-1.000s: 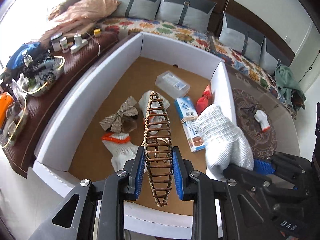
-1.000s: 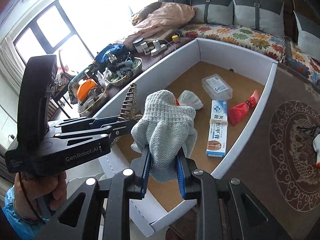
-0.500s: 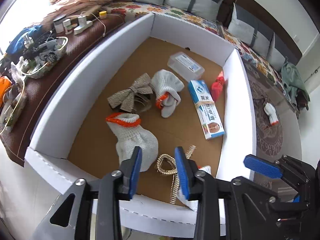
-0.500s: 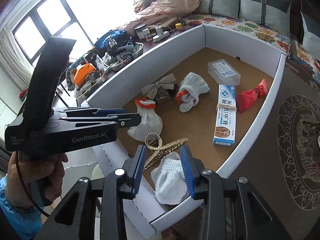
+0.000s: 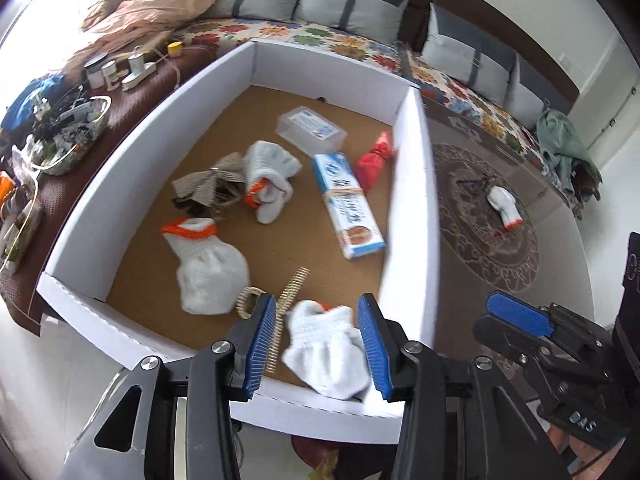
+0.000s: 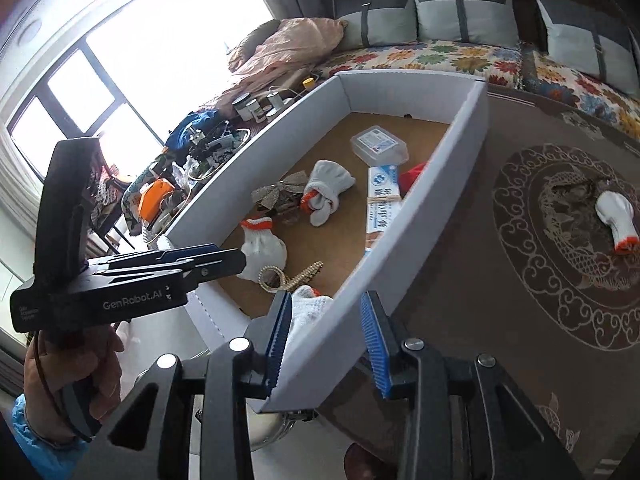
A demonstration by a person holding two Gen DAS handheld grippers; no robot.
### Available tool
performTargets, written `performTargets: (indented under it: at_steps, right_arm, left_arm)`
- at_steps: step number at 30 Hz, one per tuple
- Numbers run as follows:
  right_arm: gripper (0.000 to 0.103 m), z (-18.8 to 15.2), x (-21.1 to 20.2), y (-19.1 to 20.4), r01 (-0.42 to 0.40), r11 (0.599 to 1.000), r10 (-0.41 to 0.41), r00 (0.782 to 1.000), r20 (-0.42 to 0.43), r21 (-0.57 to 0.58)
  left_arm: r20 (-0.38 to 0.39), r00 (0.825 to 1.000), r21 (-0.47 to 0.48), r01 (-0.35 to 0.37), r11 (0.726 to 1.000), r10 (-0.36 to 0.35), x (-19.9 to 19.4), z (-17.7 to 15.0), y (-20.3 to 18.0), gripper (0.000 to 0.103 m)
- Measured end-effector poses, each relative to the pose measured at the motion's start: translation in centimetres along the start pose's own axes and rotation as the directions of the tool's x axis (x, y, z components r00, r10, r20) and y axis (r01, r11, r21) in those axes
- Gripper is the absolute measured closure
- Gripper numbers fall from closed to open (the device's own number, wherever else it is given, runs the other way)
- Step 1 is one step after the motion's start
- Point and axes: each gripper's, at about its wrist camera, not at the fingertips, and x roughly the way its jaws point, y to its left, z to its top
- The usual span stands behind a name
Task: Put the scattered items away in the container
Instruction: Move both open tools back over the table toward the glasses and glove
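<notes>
The container [image 5: 412, 216], a white-walled cardboard box with a brown floor, fills the left wrist view. Inside lie 3 white gloves with orange cuffs, a beaded belt [image 5: 286, 308], a bow, a blue-and-white toothpaste box [image 5: 348, 204], a clear case and a red pouch. The left gripper [image 5: 318, 344] hovers over the near glove [image 5: 328, 350], its jaws parted after just opening, pads off the cloth. A 4th glove [image 5: 505, 205] lies outside on the patterned table top.

In the right wrist view, the right gripper [image 6: 326, 344] straddles the container's near wall [image 6: 376, 292] without pinching it, jaws likewise just opened and empty. The stray glove [image 6: 615, 216] rests well apart on the medallion pattern.
</notes>
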Motion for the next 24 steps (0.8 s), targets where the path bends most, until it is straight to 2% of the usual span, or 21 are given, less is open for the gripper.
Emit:
performTargets:
  at_steps: [9,14,19,24]
  right_arm:
    - [0.066,-5.4,-4.2,-10.3,0.075,0.974,-0.081,0.997,0.02,0.214]
    - [0.066,-7.9,-7.2,-15.1,0.135,0.942,-0.157,0.987,0.046,0.306]
    - [0.066,-10.0,-10.0,-18.5,0.241,0.908,-0.272,0.961,0.042,0.344]
    - [0.066,-10.8,-11.9,-19.9,0.335,0.887,-0.368,0.929,0.047,0.319]
  left_arm:
    - [-0.031,0.996,0.12,0.092,0.989,-0.089,0.4,-2.2,-9.9,0.06]
    - [-0.098,0.985,0.172,0.158,0.972,-0.142,2.6,-4.3,-16.1,0.06]
    - [-0.166,0.973,0.242,0.198,0.95,-0.161,4.4,-6.4,-21.5,0.06]
    - [-0.214,0.968,0.288,0.192,0.938,-0.133,5.6,-8.2,-24.1,0.06]
